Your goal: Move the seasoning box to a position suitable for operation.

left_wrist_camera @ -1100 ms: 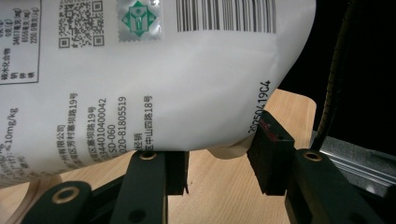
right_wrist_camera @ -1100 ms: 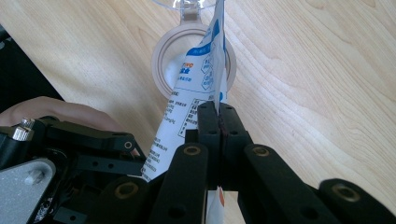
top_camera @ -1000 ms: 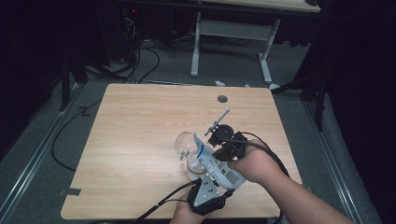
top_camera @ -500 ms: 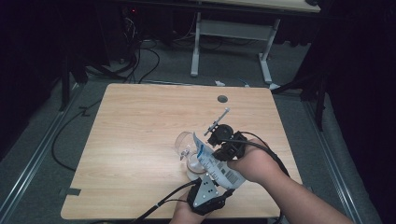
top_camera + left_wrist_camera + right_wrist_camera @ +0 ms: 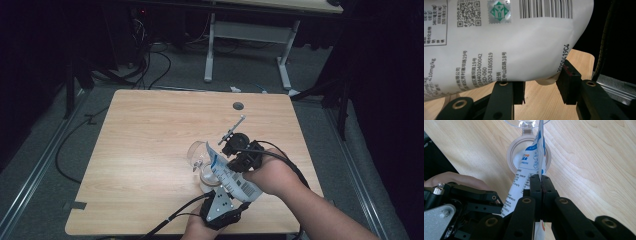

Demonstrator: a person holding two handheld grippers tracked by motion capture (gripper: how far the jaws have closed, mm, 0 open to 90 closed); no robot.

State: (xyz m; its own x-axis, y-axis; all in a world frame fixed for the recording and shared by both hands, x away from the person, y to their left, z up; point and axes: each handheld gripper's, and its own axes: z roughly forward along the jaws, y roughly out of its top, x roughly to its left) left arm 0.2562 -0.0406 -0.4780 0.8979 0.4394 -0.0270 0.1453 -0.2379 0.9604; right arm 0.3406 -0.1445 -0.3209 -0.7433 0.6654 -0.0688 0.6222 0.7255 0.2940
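The left gripper [image 5: 220, 202] is held by a hand at the near edge of the table, its grey plate turned upward and its jaws parted about the bulging bottom of the bag [image 5: 231, 175]. The right gripper [image 5: 239, 152] is gripped by the right hand [image 5: 270, 175], whose forearm is extended in from the near right corner. Its jaws are pinched flat together on the bag's thin edge.

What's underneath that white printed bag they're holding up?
Under the bag stands a round container on the table; the bag covers its inside. A clear glass lies beside it.
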